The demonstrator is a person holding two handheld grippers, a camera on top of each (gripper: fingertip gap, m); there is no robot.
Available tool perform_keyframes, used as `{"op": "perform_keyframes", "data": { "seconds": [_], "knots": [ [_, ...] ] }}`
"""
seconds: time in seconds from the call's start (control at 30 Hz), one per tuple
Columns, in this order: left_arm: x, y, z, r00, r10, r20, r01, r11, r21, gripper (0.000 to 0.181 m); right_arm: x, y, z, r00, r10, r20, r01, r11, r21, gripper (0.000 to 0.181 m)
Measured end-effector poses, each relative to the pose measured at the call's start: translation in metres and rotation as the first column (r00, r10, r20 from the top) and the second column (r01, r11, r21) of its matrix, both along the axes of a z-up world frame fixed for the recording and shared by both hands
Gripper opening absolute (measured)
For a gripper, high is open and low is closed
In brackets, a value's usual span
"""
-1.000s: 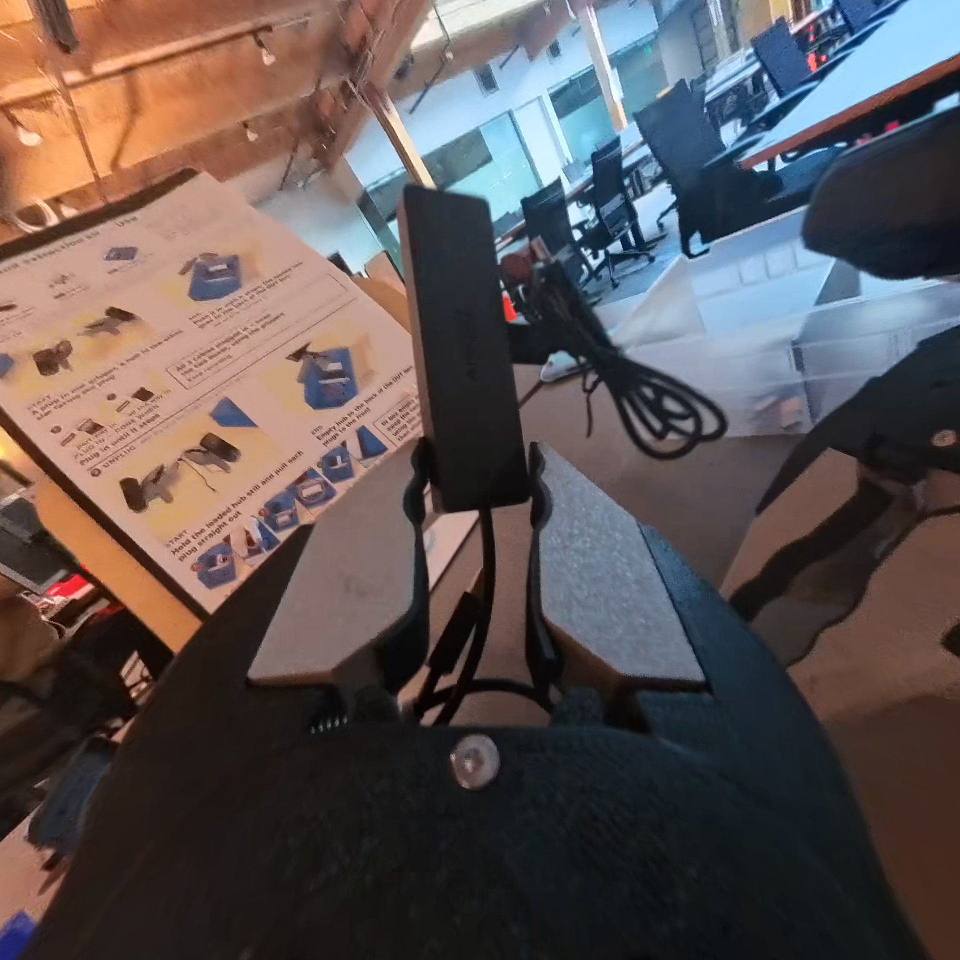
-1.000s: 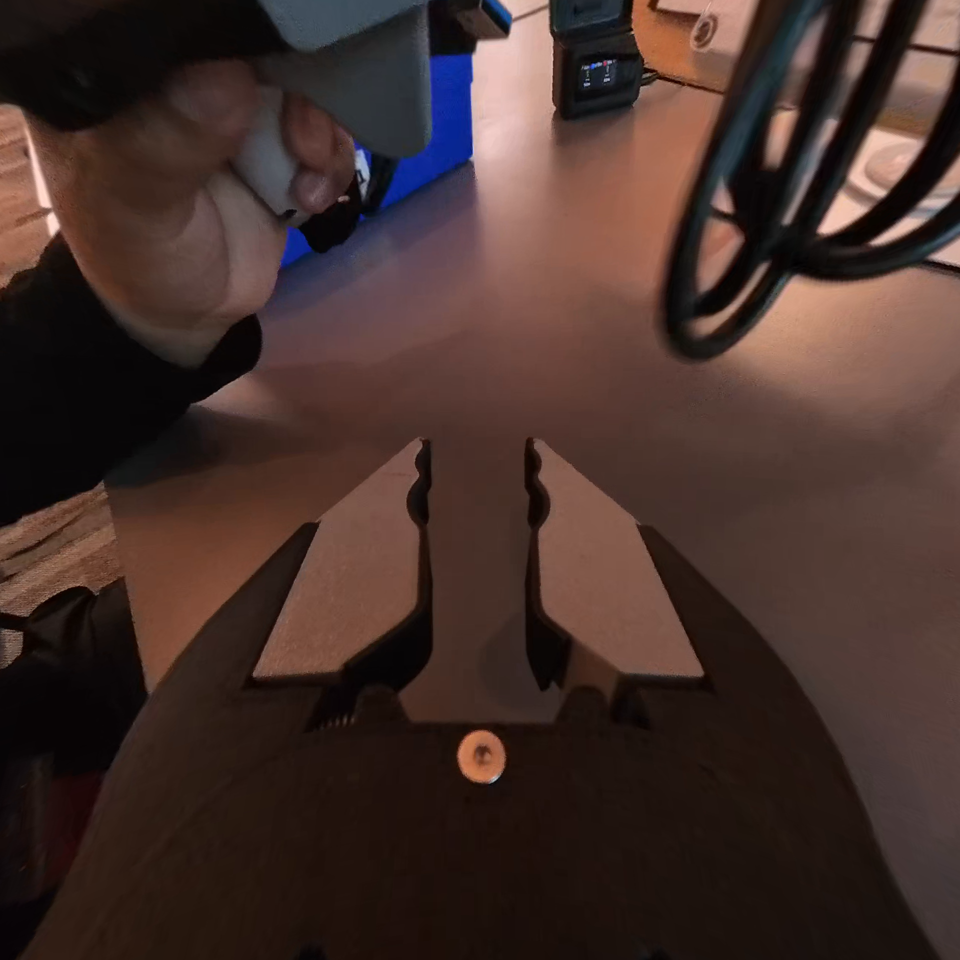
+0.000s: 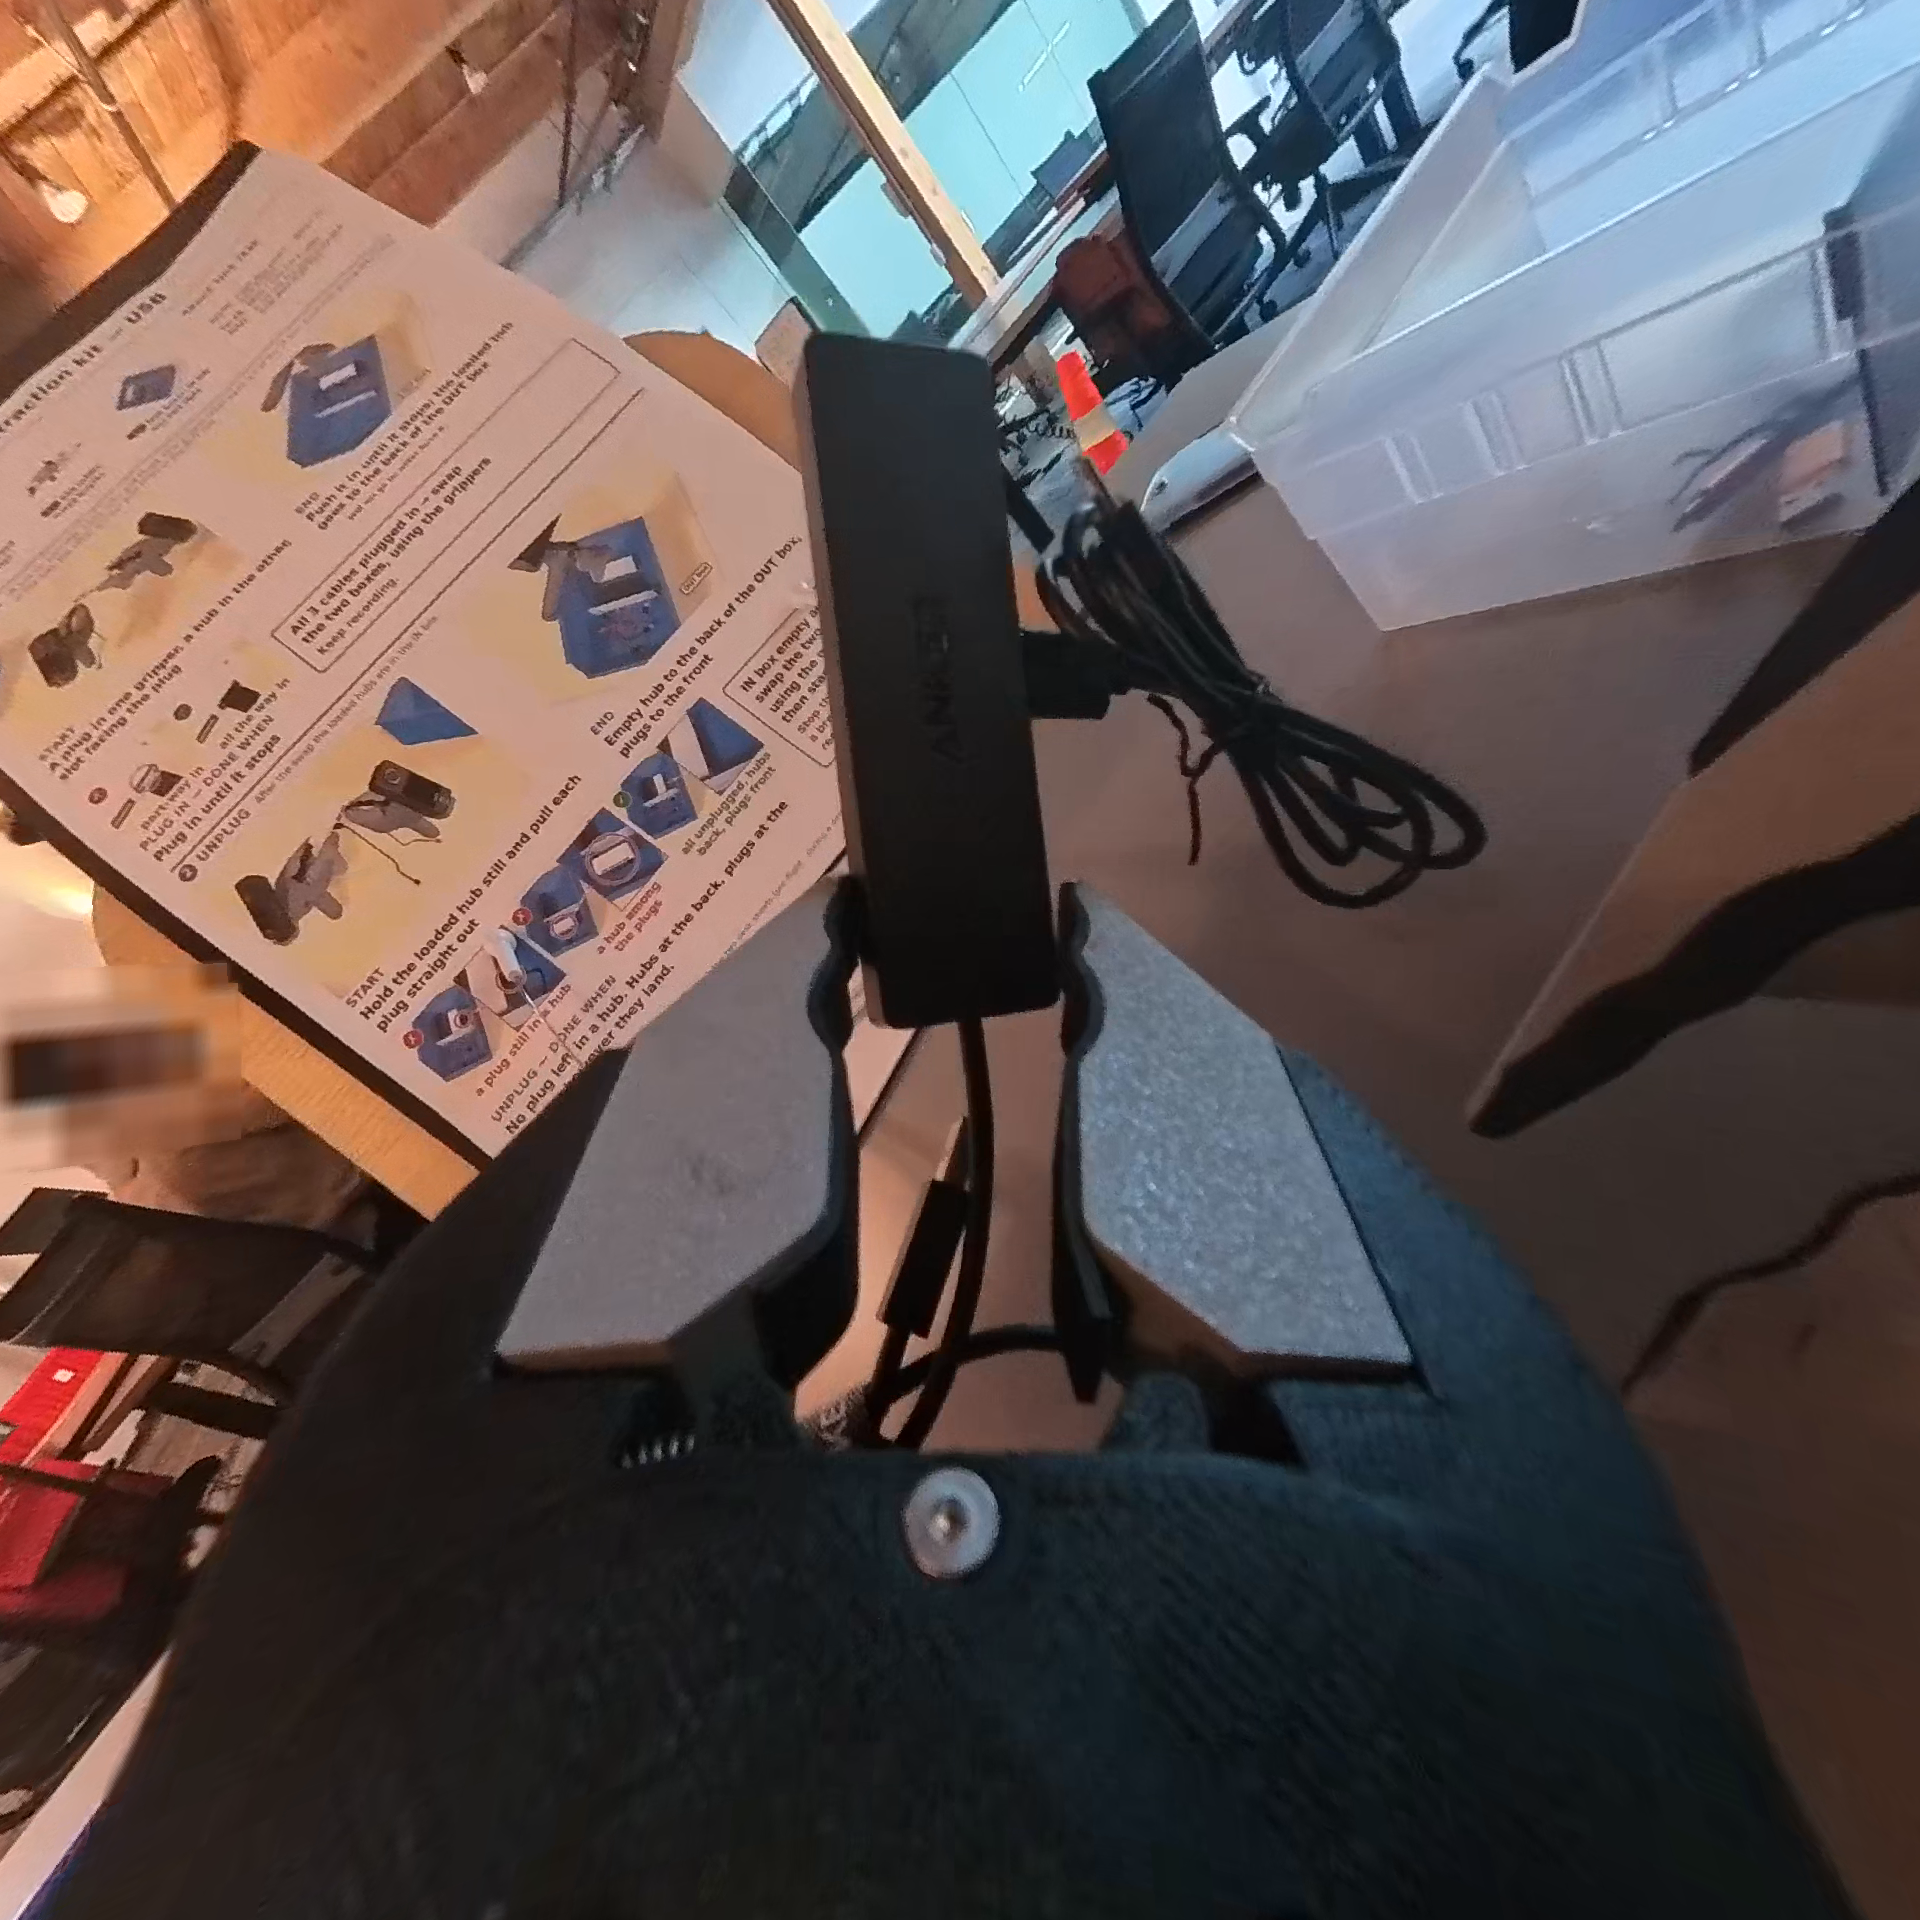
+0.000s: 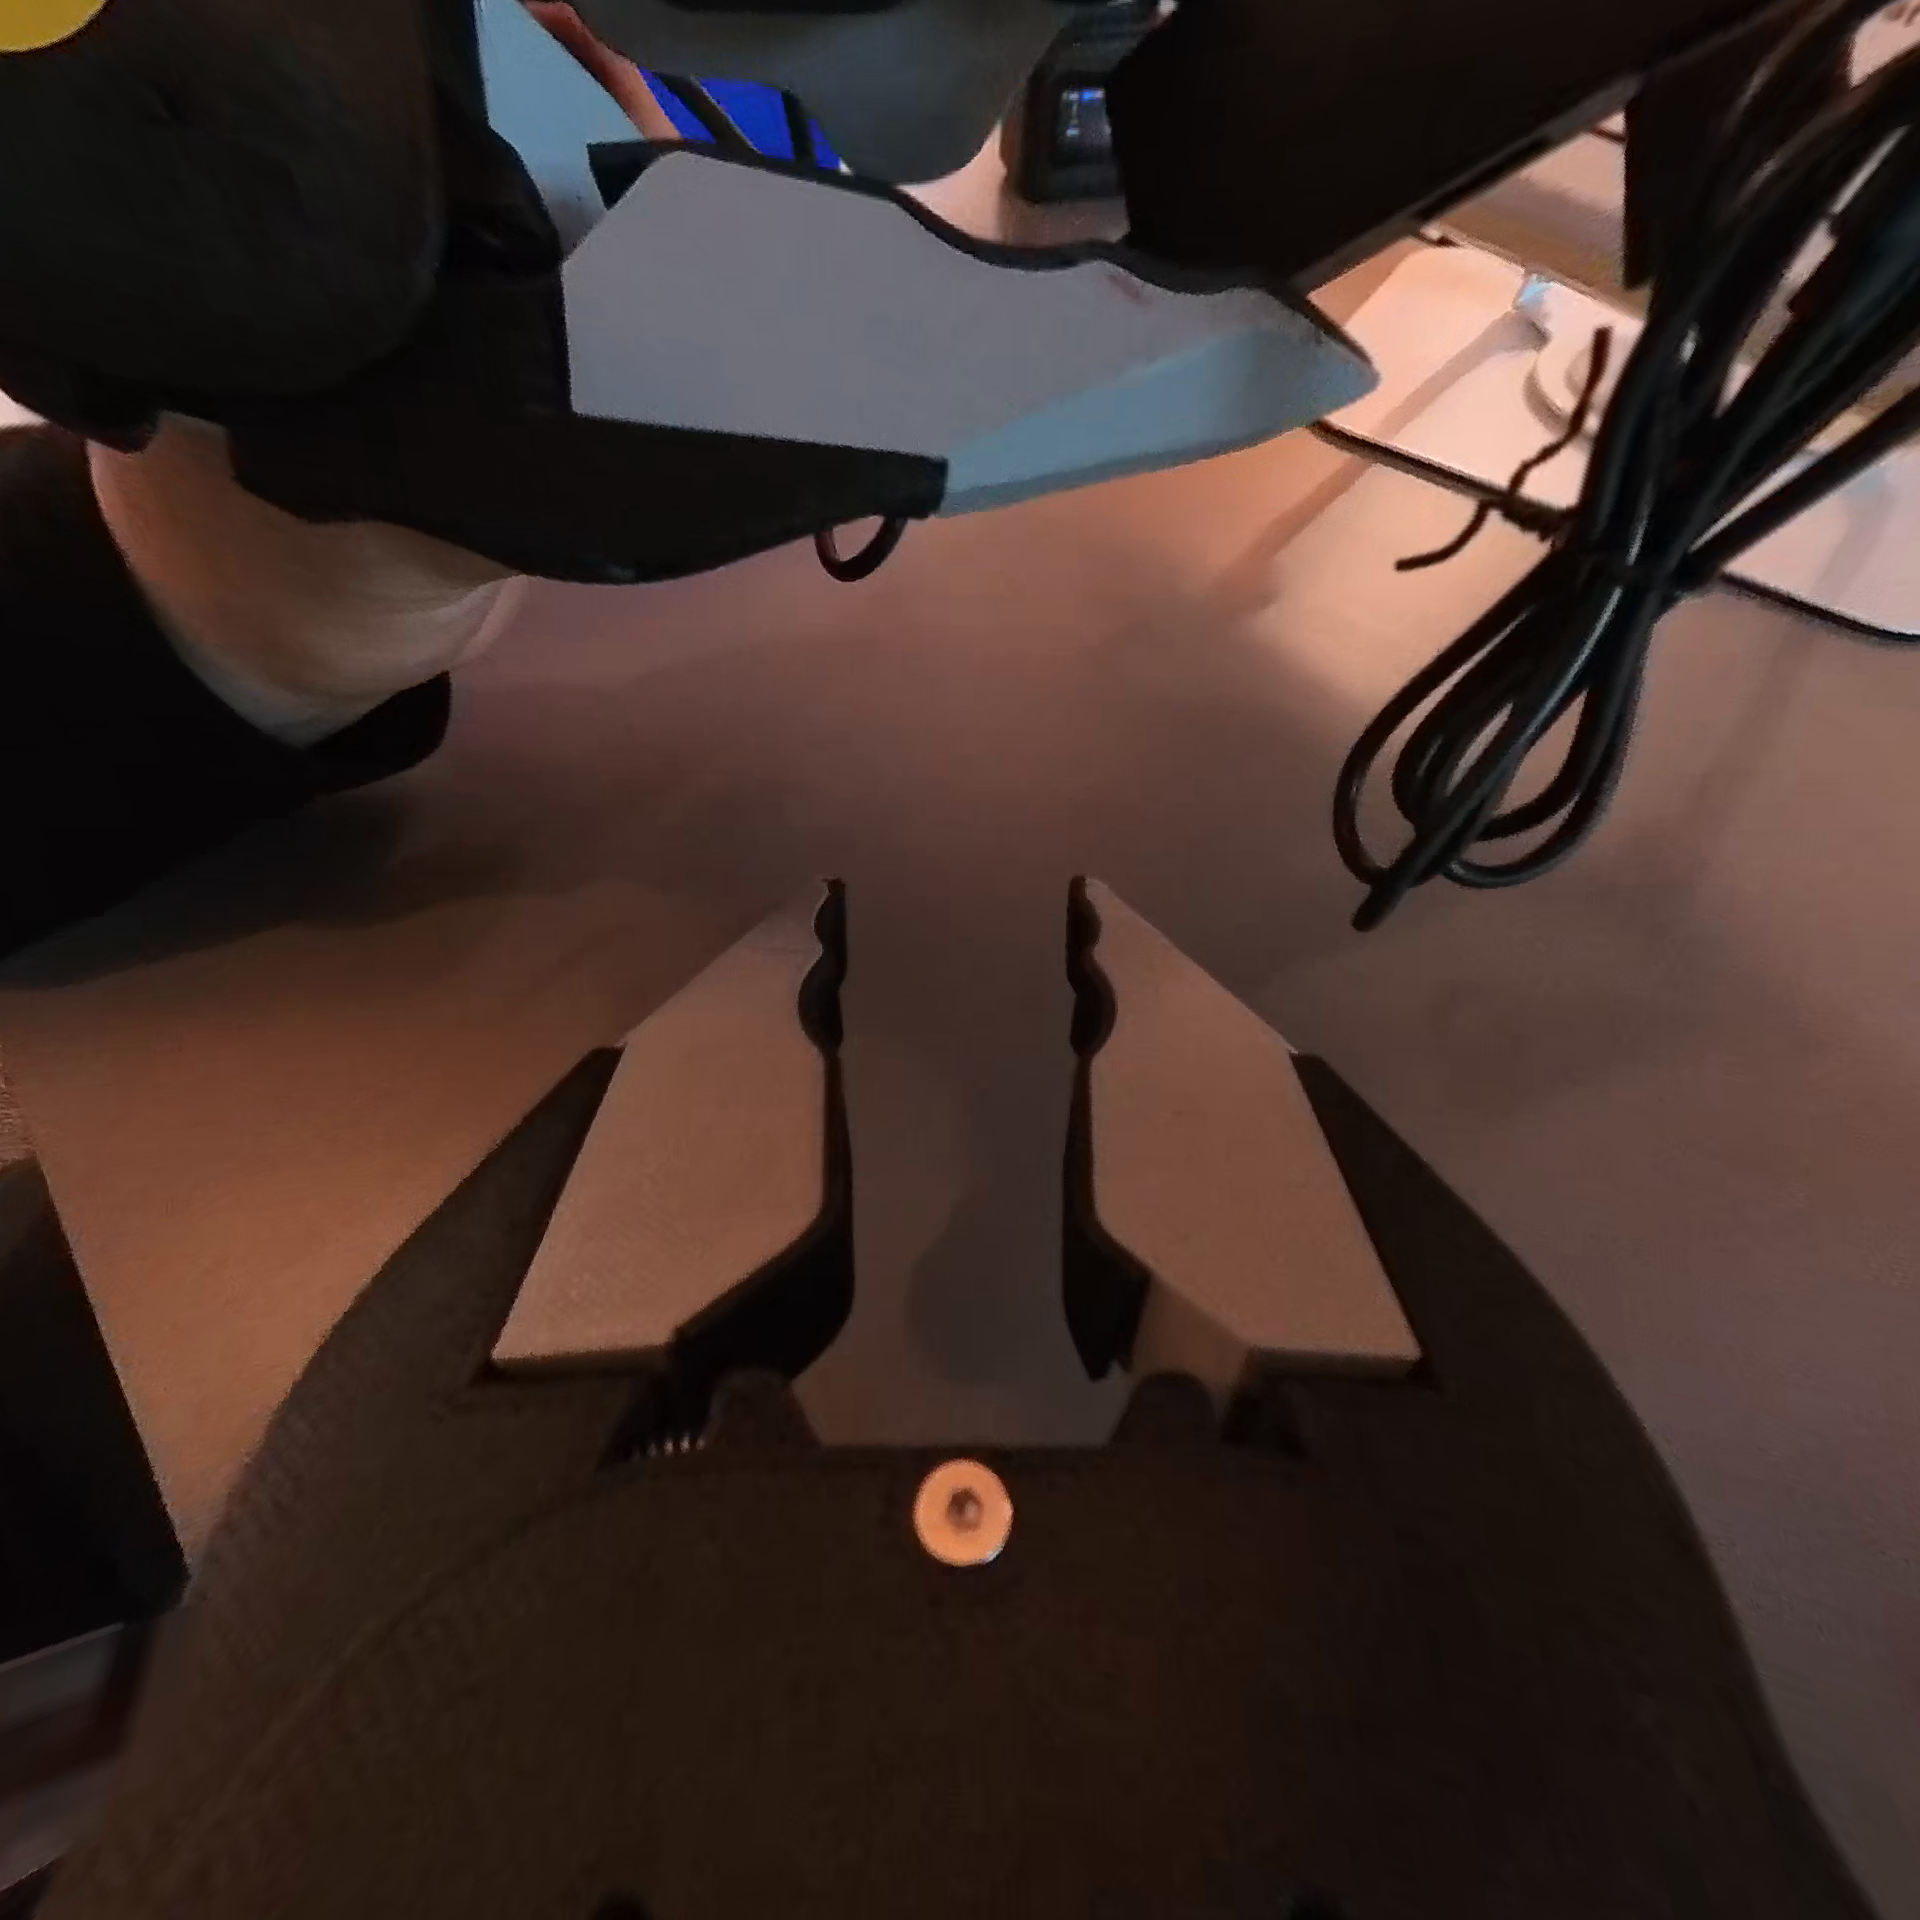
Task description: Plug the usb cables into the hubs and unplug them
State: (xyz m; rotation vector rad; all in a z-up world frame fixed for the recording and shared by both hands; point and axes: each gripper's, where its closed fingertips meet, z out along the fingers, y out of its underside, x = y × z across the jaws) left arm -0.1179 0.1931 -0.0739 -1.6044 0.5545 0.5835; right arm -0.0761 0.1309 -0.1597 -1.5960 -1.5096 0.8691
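Propped behind the left gripper (image 3: 956,935): instruction sheet (image 3: 343,644) on a dark board, tilted, printed with photos and text. Farther right, clear plastic bin (image 3: 1621,395) on the table (image 3: 1299,935); office chairs (image 3: 1174,208) and long desks beyond, small orange cone (image 3: 1091,416) between. Dark-edged board (image 3: 1704,935) cutting in from the right edge, close to the hanging cable.

In the right wrist view: left gripper (image 4: 1340,364) crossing the upper frame sideways, grey finger (image 4: 883,343) and black body blocking most of the background. Hand (image 4: 312,613) and black sleeve (image 4: 156,769) at left, under that gripper. Bit of blue box (image 4: 727,114) and a small black device with a lit screen (image 4: 1070,135) visible past it. White flat thing (image 4: 1558,384) on the table at upper right, partly hidden by cable loops.

Hub (image 3: 925,675): black, slim, rectangular, held up off the table, standing roughly upright, tilted slightly left. Lower end pinched between left gripper fingertips; own short lead (image 3: 971,1174) dropping between the fingers and looping near the palm. One black plug (image 3: 1060,665) seated in the right side edge, its cable (image 3: 1320,790) bundled in tied loops, dangling in the air to the right. Same bundle (image 4: 1538,665) hanging at upper right of the right wrist view.

Right gripper (image 4: 956,904): fingers spread apart, nothing between them, pointed down at bare brown table (image 4: 1143,748), below the left gripper, left of the cable bundle, touching neither.
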Motion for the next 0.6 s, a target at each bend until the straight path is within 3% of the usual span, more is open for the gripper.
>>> {"op": "perform_keyframes", "data": {
  "seconds": [0.6],
  "knots": [
    [-0.0004,-0.0003,0.0007,1.0,-0.004,0.016,0.004,1.0,0.008,0.036,0.0003,0.0008,0.0002,1.0,-0.005,-0.002,0.005,1.0,-0.003,0.037]
  ]
}}
